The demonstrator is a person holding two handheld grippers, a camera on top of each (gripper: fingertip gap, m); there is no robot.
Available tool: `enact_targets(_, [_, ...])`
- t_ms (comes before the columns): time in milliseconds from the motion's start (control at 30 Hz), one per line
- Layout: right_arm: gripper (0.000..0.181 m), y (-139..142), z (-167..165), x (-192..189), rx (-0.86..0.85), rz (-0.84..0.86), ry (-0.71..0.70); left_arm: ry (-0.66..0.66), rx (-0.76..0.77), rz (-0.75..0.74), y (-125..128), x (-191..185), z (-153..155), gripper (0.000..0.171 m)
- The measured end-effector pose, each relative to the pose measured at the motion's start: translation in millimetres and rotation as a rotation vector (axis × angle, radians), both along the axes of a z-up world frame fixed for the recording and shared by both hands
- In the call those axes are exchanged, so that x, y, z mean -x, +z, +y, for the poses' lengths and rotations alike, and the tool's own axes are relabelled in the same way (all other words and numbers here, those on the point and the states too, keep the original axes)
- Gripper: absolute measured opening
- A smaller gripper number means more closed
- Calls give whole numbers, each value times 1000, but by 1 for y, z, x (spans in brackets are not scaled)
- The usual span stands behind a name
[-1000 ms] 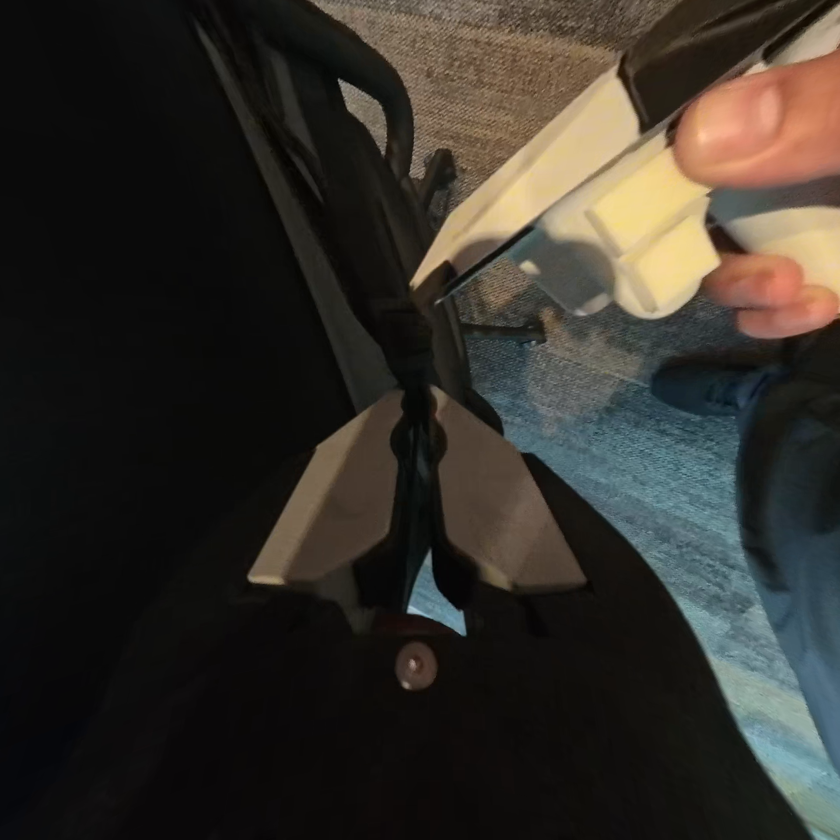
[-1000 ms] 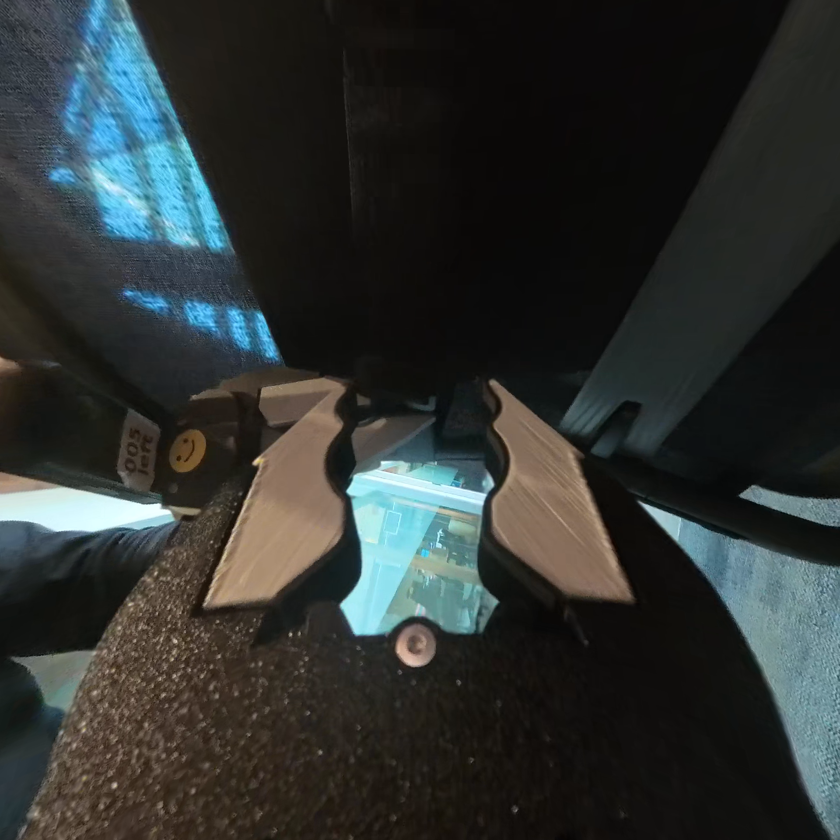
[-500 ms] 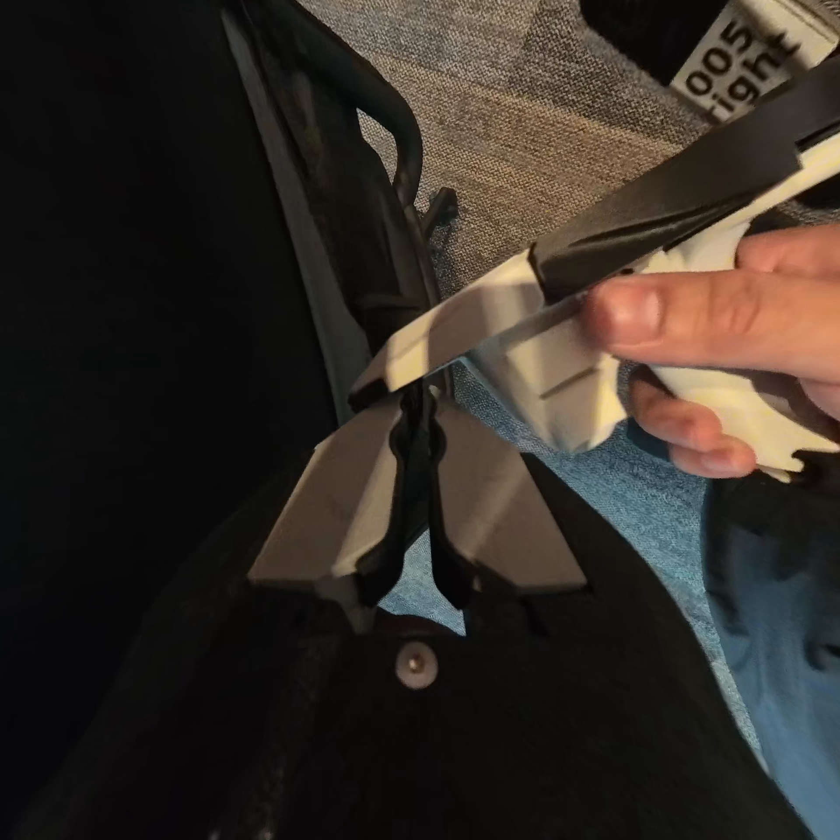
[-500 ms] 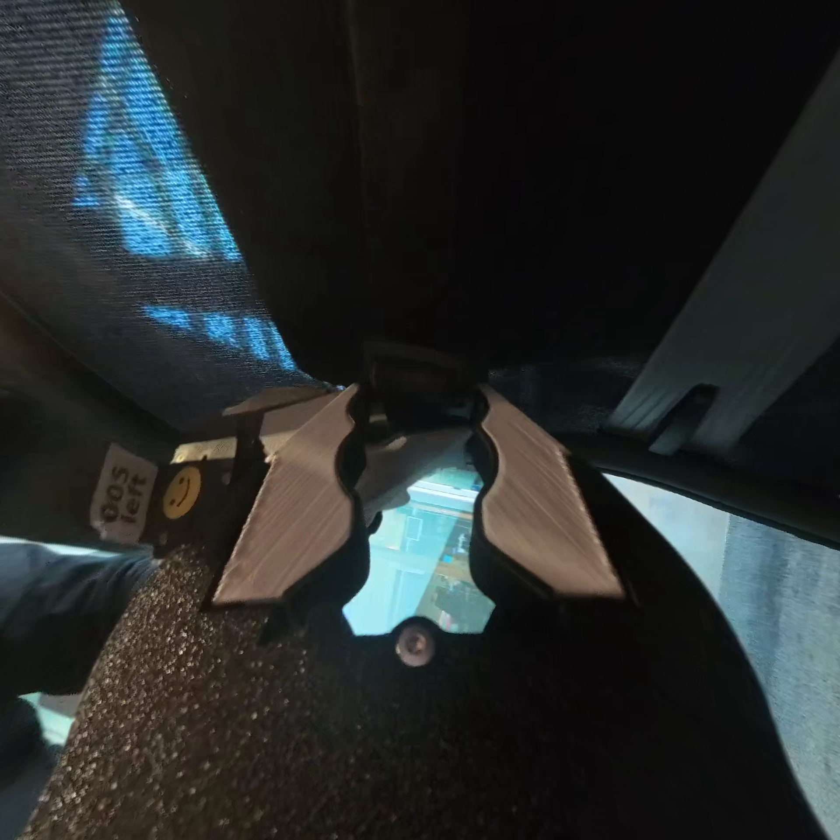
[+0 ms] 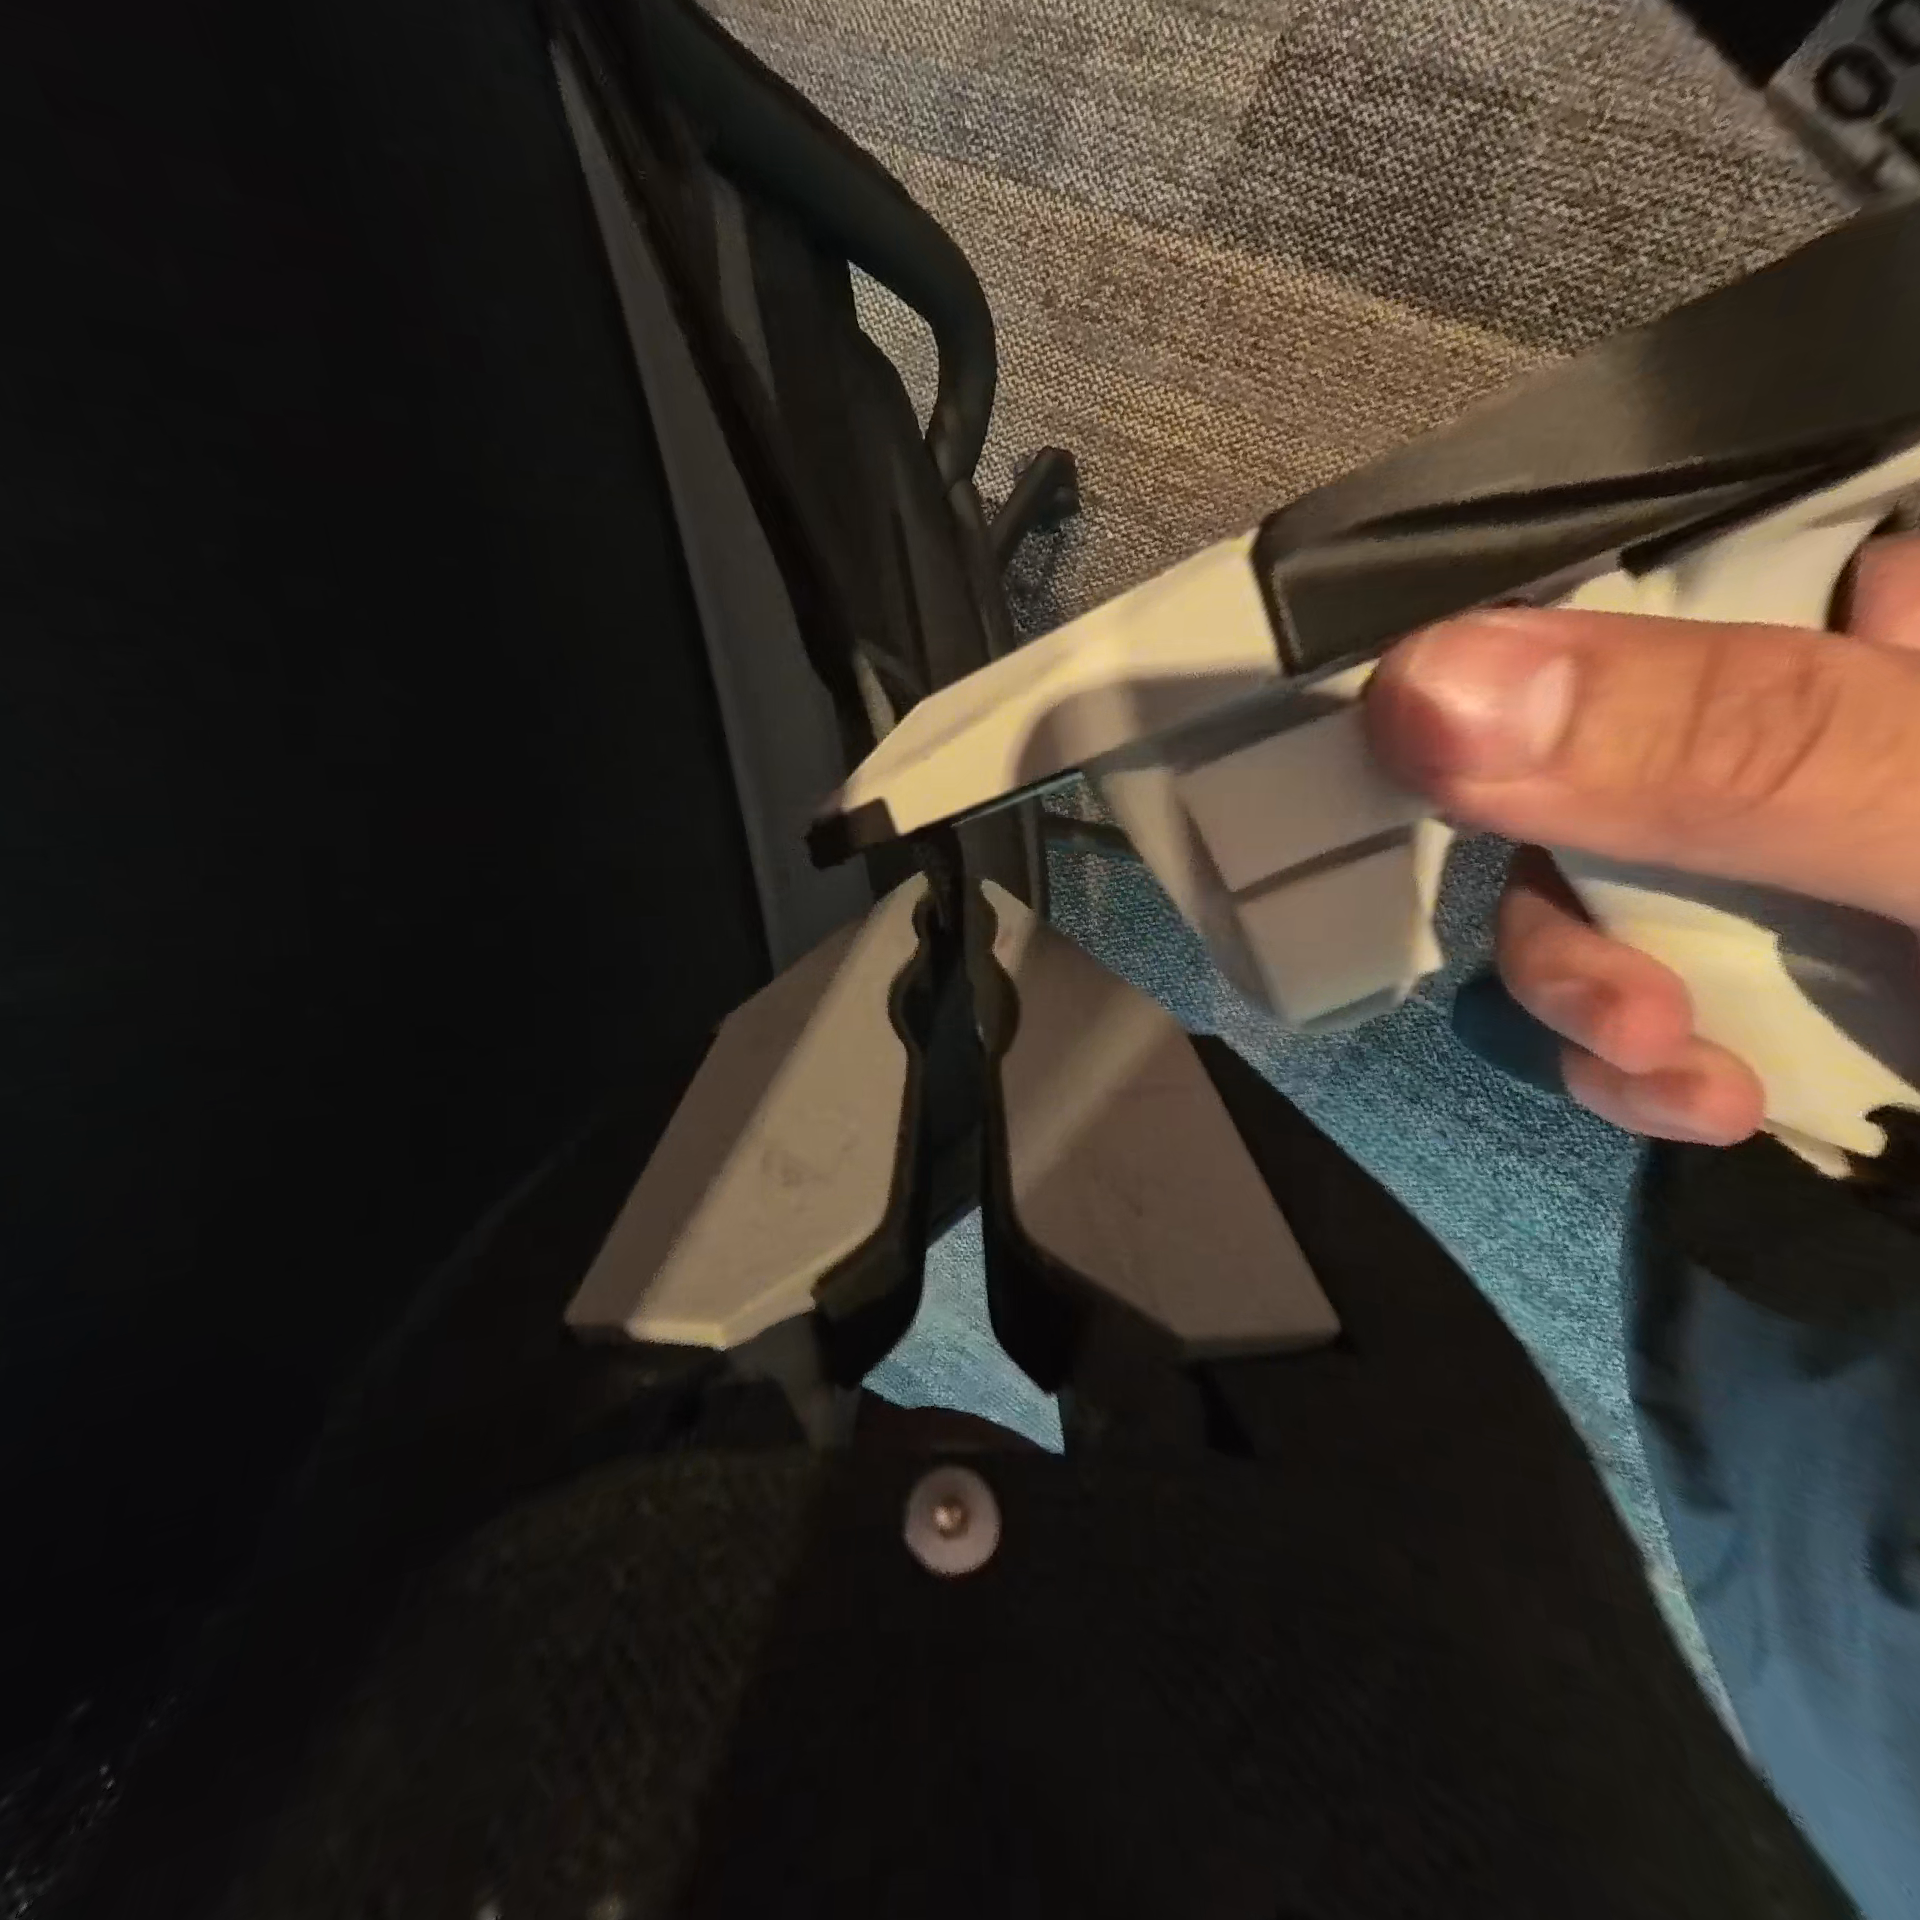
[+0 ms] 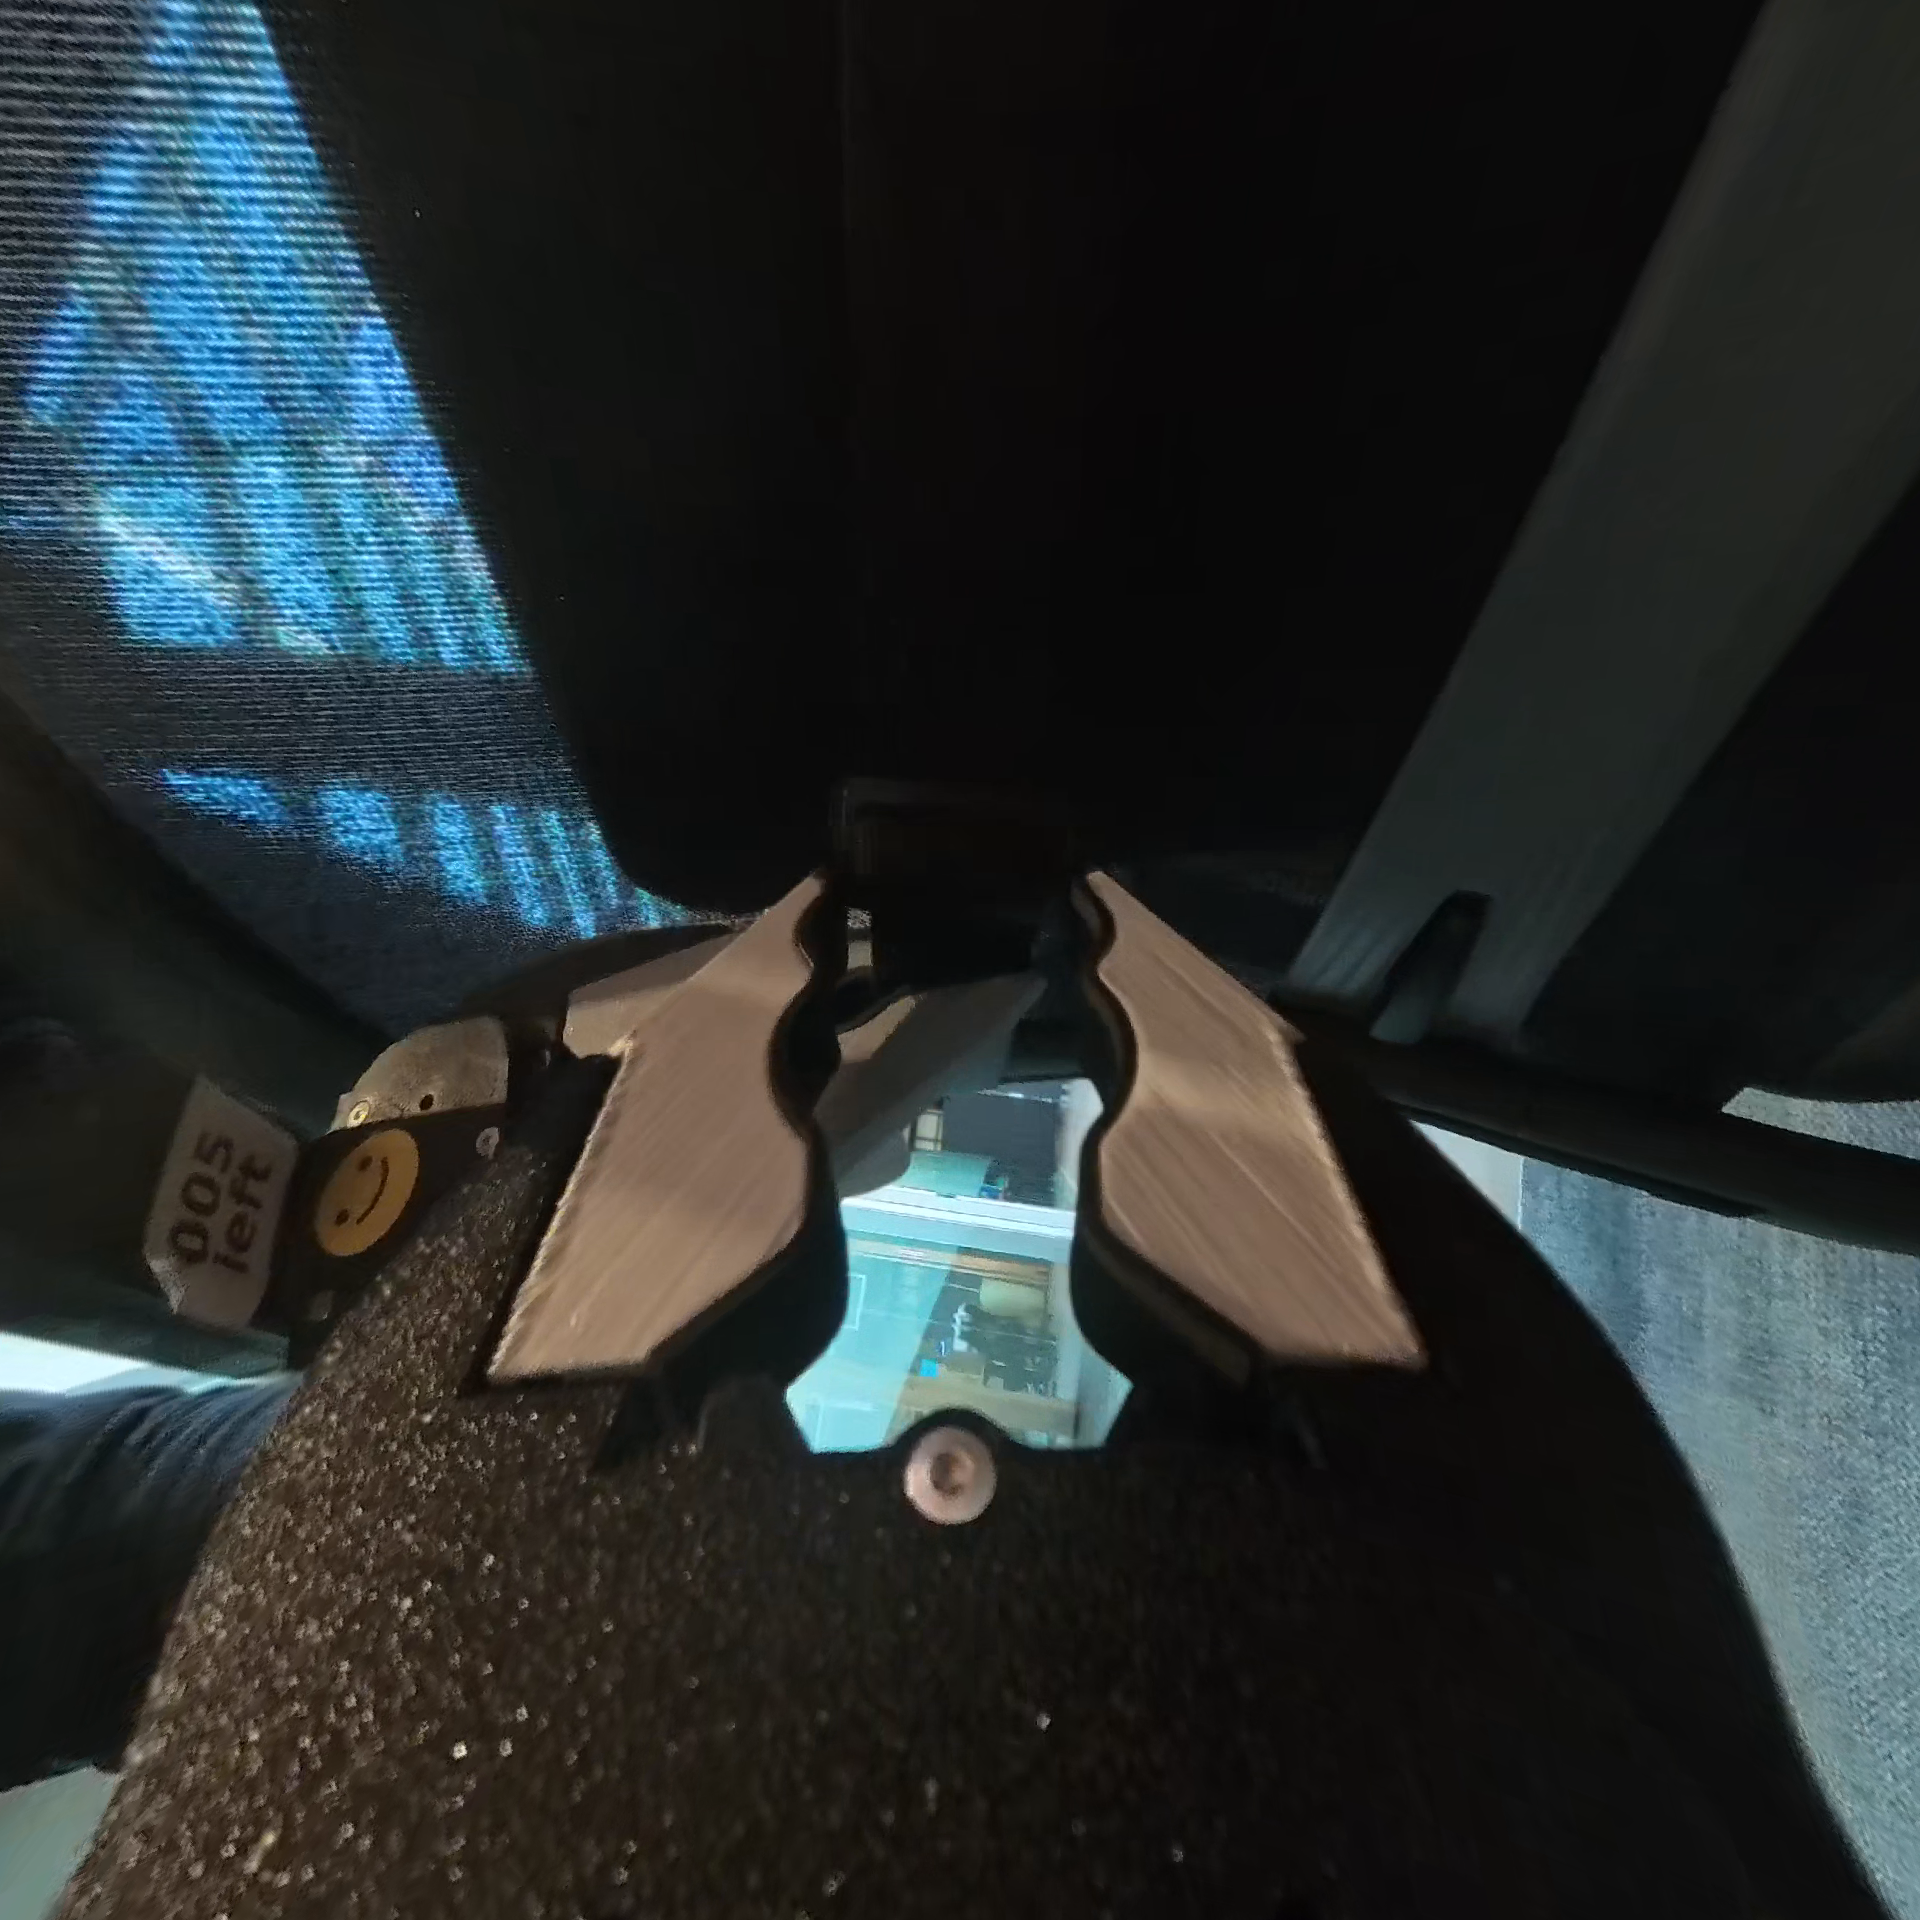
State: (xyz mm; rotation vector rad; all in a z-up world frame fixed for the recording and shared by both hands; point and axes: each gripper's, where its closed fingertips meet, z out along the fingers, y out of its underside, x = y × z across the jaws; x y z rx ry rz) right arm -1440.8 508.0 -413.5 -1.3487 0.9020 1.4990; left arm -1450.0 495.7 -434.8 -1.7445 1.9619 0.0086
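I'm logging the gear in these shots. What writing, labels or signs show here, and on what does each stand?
White tag on the left gripper body: short print, which I won't repeat.
Round yellow sticker beside it: a smiley face, no words.
Grey tag on the right gripper: cut off by the frame edge, unreadable.
No other writing shows.

The right tool (image 5: 852, 821) has dropped to just above the left tool (image 5: 951, 914), its fingers spread slightly narrower.
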Motion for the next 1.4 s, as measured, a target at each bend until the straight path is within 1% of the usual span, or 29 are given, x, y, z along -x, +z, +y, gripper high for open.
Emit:
enact_targets(67, [41,-1,-1,0,13,-8,8,-7,-15,5,-1,0,-1,0])
enact_targets(167, [41,-1,-3,-2,11,-15,9,10,1,-3,-2,0,-2,0])
enact_targets(300, [40,3,-2,-3,-39,13,58,3,16,-32,-3,4,-10,0])
enact_targets(433, [39,8,0,-11,-59,51,99,29,26,-62,-3,7,-13,0])
enact_targets(533, [38,13,1,-37,-78,89,81,14,36,-60,-3,10,-20,0])
enact_targets(600, [38,10,4,-42,-64,8,148,-10,23,-58,-2,13,-24,0])
enact_targets(667, [38,13,10,-48,-68,-17,187,9,31,-74,1,13,-24,0])
enact_targets(767, [38,14,27,-67,-66,-12,173,31,26,-87,3,12,-21,0])
enact_targets(867, [38,8,39,-95,-52,12,127,46,41,-84,2,15,-23,0])
enact_targets(967, [39,-5,42,-103,-3,-64,155,86,80,-72,-5,21,-26,0])
enact_targets(1000, [39,-13,40,-96,26,-103,199,114,98,-67,-9,20,-24,0])
enact_targets(1033, [40,-22,35,-80,57,-167,276,157,117,-65,-10,17,-20,0])
enact_targets(1067, [41,-24,30,-65,51,-207,322,207,128,-66,-11,11,-12,0])
enact_targets(1100, [41,-27,25,-57,58,-234,329,251,132,-55,-14,6,-2,0])
enact_targets(1133, [35,-30,18,-55,62,-279,329,293,133,-46,-19,2,7,0])
enact_targets(1167, [35,-34,10,-58,69,-341,319,334,141,-55,-24,-4,15,1])
enact_targets(1200, [34,-39,1,-69,94,-432,274,366,165,-66,-30,-9,19,8])
enact_targets(1233, [34,-42,-11,-84,106,-544,217,396,194,-73,-36,-12,21,12])
enact_targets(1267, [33,-44,-25,-98,116,-672,171,424,218,-80,-42,-14,22,9])
enact_targets(1300, [33,-49,-38,-107,136,-816,159,444,234,-83,-47,-15,22,11])
enact_targets(1367, [33,-73,-58,-112,218,-1143,230,460,235,-94,-53,-14,20,22])
enact_targets(1400, [37,-88,-62,-110,250,-1269,279,458,219,-116,-53,-15,18,33])
